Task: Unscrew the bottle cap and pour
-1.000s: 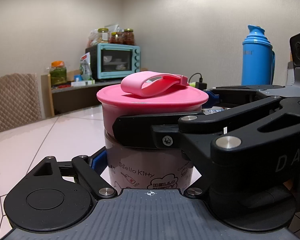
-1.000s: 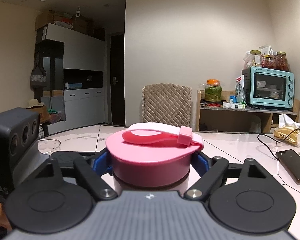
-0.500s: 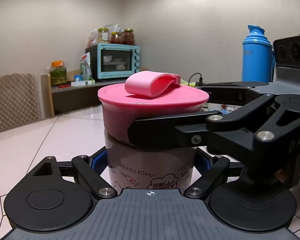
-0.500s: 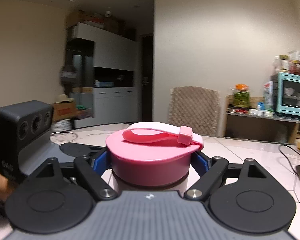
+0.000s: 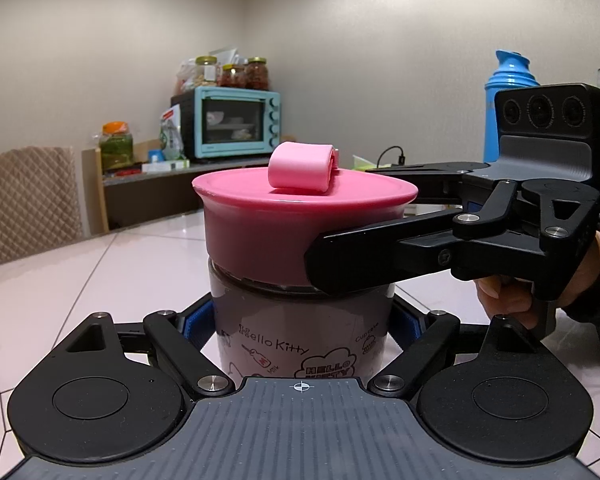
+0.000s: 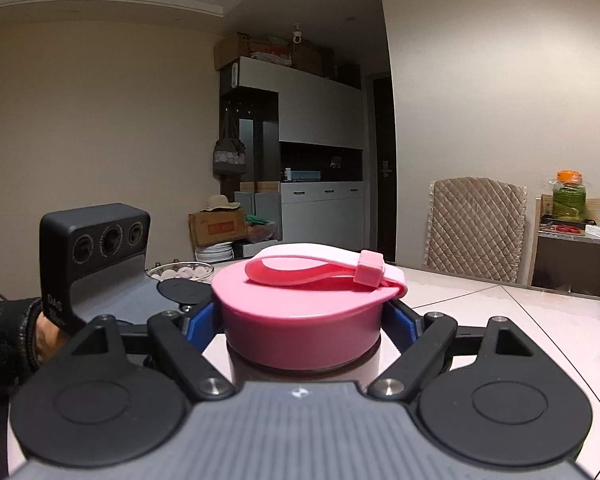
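A Hello Kitty bottle [image 5: 300,332] with dark contents stands upright on the white table [image 5: 100,276]. Its wide pink cap [image 5: 304,224] carries a pink strap loop [image 5: 302,172]. My left gripper [image 5: 300,320] is shut on the bottle body, blue pads on both sides. My right gripper [image 6: 302,320] is shut on the pink cap [image 6: 300,328], and reaches in from the right in the left wrist view [image 5: 380,256]. In the right wrist view the strap [image 6: 324,272] lies across the cap top, and the left gripper's body [image 6: 96,248] stands at the left.
A blue thermos [image 5: 508,108] stands at the right behind my right gripper. A teal toaster oven [image 5: 232,124] with jars sits on a shelf at the back. A quilted chair [image 6: 476,228] is beside the table. A glass bowl [image 6: 180,270] sits behind the left gripper.
My right gripper has swung round the bottle with the pink cap in it; the strap loop has turned with it. The bottle body and my left gripper have stayed still.
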A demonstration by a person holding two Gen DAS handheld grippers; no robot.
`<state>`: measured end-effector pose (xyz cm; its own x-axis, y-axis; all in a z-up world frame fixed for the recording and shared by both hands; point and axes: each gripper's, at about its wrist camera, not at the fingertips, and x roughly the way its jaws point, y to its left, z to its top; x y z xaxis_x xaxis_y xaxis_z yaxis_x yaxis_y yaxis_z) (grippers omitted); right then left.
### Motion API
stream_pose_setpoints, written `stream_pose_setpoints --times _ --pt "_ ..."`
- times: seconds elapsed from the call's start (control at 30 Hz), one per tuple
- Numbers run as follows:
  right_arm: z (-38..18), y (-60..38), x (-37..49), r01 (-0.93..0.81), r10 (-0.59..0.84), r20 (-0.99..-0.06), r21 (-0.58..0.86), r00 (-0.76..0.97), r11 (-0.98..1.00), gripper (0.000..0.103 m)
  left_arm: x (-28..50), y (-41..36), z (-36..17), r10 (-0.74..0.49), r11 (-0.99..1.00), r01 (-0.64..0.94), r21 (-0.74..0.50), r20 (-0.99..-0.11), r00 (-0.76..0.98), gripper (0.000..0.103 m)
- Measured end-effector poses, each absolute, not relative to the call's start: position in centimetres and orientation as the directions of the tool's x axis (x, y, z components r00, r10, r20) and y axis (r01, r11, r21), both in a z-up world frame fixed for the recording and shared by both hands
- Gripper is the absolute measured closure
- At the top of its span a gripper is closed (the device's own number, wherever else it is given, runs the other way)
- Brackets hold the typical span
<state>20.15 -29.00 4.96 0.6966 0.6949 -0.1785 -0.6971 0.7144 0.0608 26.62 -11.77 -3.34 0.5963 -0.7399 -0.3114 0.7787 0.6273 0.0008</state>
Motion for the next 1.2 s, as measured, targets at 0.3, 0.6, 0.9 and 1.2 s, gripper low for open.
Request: stream_pose_setpoints --times 0.3,0.6,0.9,1.2 --pt "5.9 -28.4 18.2 -0.577 0.575 -0.194 0.054 0.795 0.815 0.006 26.7 -11.7 -3.3 -0.739 0.628 0.779 0.002 -0.311 0.597 0.013" --pt "5.8 -25.9 15.5 -0.405 0.404 -0.188 0.032 0.895 0.914 0.005 26.7 -11.7 -3.3 -0.740 0.627 0.779 0.001 -0.312 0.596 0.013" --pt "5.2 -23.4 16.0 -0.291 0.290 -0.192 0.025 0.938 0.956 0.005 26.8 -11.7 -3.3 -0.740 0.627 0.779 0.001 -0.312 0.596 0.013" --pt "4.5 -22.9 17.1 -0.250 0.253 -0.199 0.044 0.947 0.967 0.009 26.8 -11.7 -3.3 -0.740 0.627 0.779 0.001 -0.312 0.596 0.013"
